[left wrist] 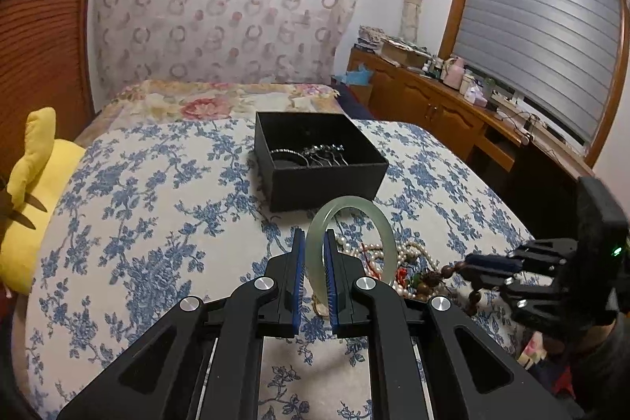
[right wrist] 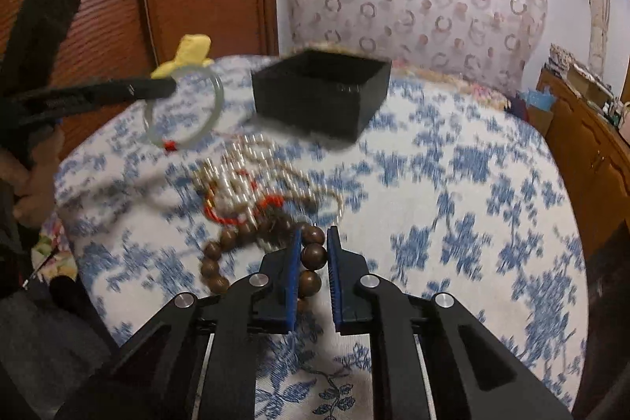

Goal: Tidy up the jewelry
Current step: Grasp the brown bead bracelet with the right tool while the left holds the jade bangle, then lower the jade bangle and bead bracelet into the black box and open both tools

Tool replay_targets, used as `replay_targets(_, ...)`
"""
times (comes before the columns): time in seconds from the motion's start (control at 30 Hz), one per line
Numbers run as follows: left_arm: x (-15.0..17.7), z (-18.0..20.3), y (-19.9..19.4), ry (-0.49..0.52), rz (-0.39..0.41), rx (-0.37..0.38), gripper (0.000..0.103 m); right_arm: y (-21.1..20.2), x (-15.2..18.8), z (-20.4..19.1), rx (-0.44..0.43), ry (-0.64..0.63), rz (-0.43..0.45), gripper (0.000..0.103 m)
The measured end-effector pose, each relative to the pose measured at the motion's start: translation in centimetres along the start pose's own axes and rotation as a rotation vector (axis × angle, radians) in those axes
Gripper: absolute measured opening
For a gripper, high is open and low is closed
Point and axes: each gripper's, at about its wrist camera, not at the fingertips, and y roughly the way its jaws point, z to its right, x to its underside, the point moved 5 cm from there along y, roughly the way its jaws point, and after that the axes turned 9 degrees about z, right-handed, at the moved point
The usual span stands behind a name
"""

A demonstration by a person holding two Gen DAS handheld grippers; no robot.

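Pinching a pale green translucent jade bangle (left wrist: 346,243) between its blue-padded fingers, the left gripper (left wrist: 315,243) is holding the ring upright above a bedspread printed with blue flowers on white (left wrist: 138,223). The near side of the bangle is sitting between the two pads, and its far arc is rising clear of the fingertips. Beyond it, an open square black box (left wrist: 327,180) is resting on the bedspread, with silver-coloured pieces lying inside (left wrist: 315,154). Just below and to the right of the bangle, a tangled heap of white pearl strands, red cord and dark beads (left wrist: 393,258) is lying on the cloth.

The right gripper (right wrist: 314,243) is closing its blue pads on a bracelet of round brown wooden beads (right wrist: 311,254), with one bead caught between the pads and the rest of the loop (right wrist: 214,262) hanging off to the left. From the right wrist view, which is smeared with motion blur, the bangle (right wrist: 185,109) is showing at the upper left in the black tip of the left gripper (right wrist: 157,87), near the black box (right wrist: 319,101), and the pearl heap (right wrist: 252,180) is lying between the two tools. A yellow plush toy (left wrist: 35,191) is sitting at the left edge of the bed, against a reddish wooden slatted panel (left wrist: 43,26).
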Motion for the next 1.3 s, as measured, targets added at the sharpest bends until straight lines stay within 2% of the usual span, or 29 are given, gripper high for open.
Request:
replay_targets(0.27, -1.4, -0.2, -0.2, 0.012, 0.024, -0.009, 0.008, -2.0, -4.2, -1.1, -0.011, -0.051, 0.098, 0.015)
replay_targets(0.53, -2.4, -0.3, 0.2, 0.021, 0.035, -0.020, 0.009, -2.8, -7.7, -0.6, 0.009, -0.082, 0.163, 0.015)
replay_targets(0.97, -5.0, -0.7, 2.0, 0.039, 0.051, -0.037, 0.009, -1.2, -13.7, 1.5, 0.073, -0.137, 0.224, 0.015)
replay_targets(1.3, -7.7, -0.8, 6.2, 0.040, 0.033, -0.047, 0.009, 1.5, -17.7, 2.2, 0.090, -0.156, 0.248, 0.015)
